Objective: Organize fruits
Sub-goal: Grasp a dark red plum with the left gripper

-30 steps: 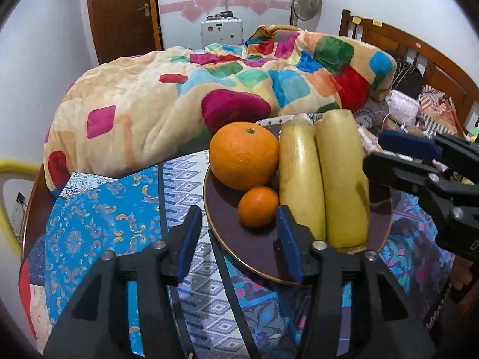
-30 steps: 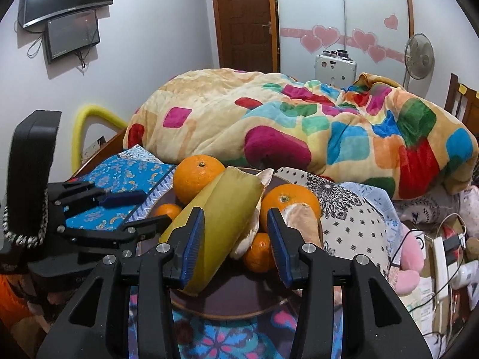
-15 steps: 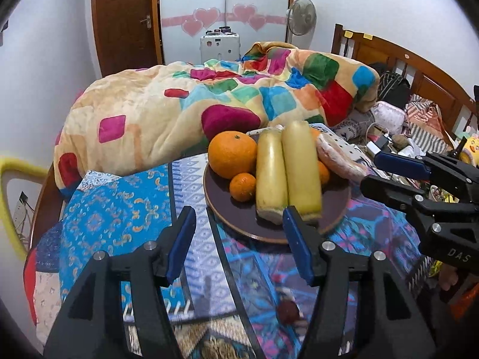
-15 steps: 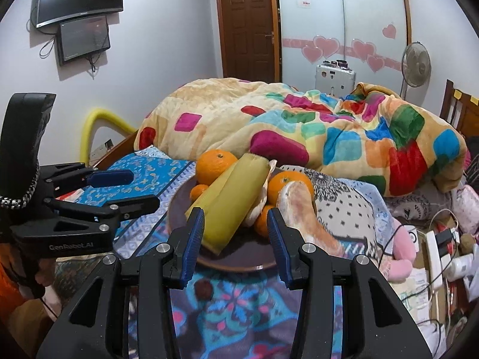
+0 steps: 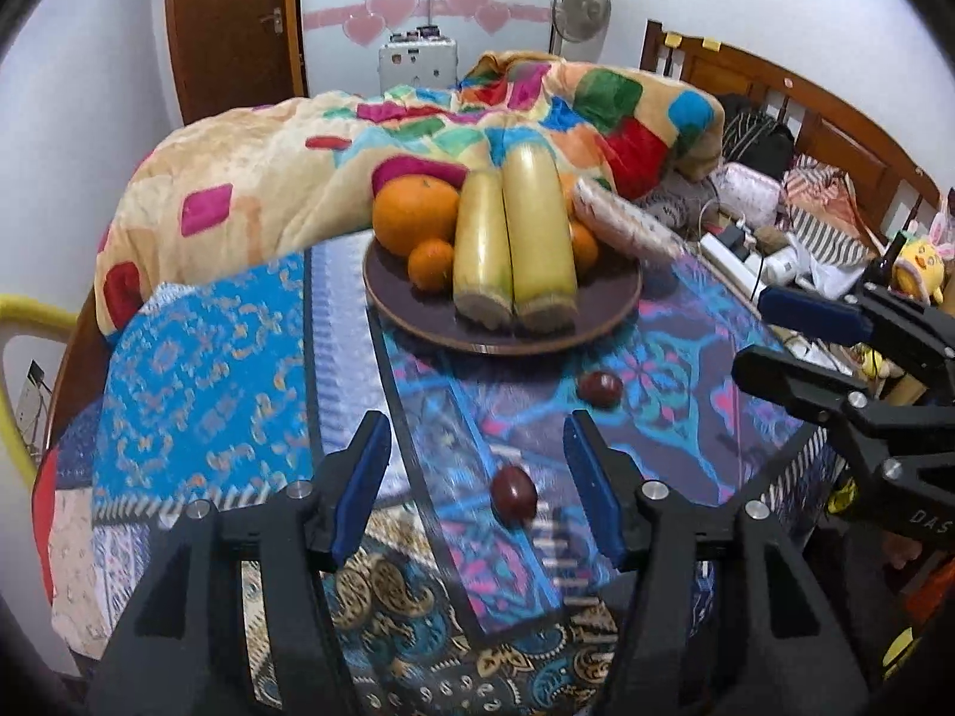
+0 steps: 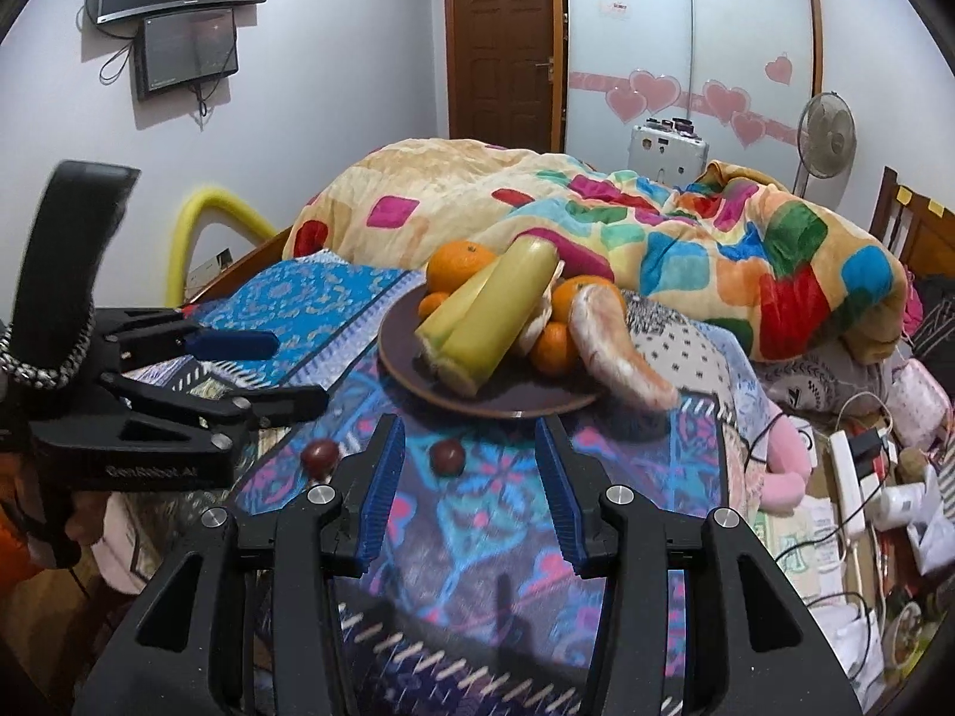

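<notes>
A dark round plate on the patterned table holds two long yellow-green fruits, a large orange, small oranges and a pale pinkish piece. Two small dark red fruits lie loose on the cloth: one between my left fingers' line, one nearer the plate. My left gripper is open and empty, above the near fruit. My right gripper is open and empty, just short of the other.
A bed with a colourful patchwork quilt lies behind the table. Cables, a power strip and soft toys crowd the right side. A yellow tube stands at the left. The table's near edge is close under both grippers.
Both grippers have drawn back from the plate and risen, so the plate looks smaller. The two loose dark red fruits have come into view on the cloth.
</notes>
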`<state>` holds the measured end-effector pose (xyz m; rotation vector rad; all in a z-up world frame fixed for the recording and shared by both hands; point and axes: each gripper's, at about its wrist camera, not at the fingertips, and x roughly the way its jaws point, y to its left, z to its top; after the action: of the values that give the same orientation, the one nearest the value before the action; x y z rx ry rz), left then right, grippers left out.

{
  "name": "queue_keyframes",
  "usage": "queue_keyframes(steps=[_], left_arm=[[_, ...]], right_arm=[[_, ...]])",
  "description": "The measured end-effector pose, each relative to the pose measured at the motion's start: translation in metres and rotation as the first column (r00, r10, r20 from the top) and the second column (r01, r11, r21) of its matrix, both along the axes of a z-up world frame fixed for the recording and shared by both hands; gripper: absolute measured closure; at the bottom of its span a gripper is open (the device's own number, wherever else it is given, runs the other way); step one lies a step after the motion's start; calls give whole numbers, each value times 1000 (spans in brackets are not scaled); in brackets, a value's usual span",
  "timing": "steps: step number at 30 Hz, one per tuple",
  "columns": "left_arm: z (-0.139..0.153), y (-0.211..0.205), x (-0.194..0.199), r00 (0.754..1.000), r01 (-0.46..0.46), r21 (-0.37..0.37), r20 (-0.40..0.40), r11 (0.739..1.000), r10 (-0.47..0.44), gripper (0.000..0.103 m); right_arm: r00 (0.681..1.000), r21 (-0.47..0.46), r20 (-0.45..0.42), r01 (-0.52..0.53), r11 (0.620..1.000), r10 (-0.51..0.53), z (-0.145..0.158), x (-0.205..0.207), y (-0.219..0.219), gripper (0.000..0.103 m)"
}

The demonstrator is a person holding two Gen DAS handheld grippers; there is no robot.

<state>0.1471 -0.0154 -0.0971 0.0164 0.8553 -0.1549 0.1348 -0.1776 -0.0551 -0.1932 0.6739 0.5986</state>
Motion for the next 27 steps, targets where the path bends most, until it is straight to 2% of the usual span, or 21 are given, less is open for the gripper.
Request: queue_keyframes(steps=[5, 7, 11, 13, 15, 18, 23, 27], left_arm=[[-15, -6, -6, 1000, 9, -10, -30, 1000, -10, 44], [-21, -9, -7, 999, 17, -15, -40, 1000, -18, 47], [-35, -13, -8, 997, 28, -29, -72, 999, -30, 66], [-39, -15, -7, 997, 32, -28, -72, 999, -34, 68], [-38, -15, -8, 997, 41, -23, -61, 999, -42, 77], [-37, -16, -9, 997, 64, 2, -49, 998, -63, 85], [-36, -10, -10, 997, 68, 23, -35, 997, -67, 86], [-34, 1, -7, 998, 50, 3, -29, 999, -50, 86]], right_arm=[[1000, -15, -14, 1, 1000, -2, -8, -7, -3, 61], [1000, -16, -22, 3, 1000, -4, -11, -8, -4, 61], [999, -17, -45, 2, 1000, -3, -20, -9, -5, 61], [998, -19, -55, 0, 1000, -1, -26, -10, -4, 61], [998, -25, -61, -1, 1000, 0, -30, -10, -3, 61], [998, -35, -67, -5, 999, 2, -36, -6, 1, 61], [996, -52, -84, -17, 999, 13, -42, 5, 10, 61], [994, -93, -106, -40, 995, 30, -51, 17, 22, 61]])
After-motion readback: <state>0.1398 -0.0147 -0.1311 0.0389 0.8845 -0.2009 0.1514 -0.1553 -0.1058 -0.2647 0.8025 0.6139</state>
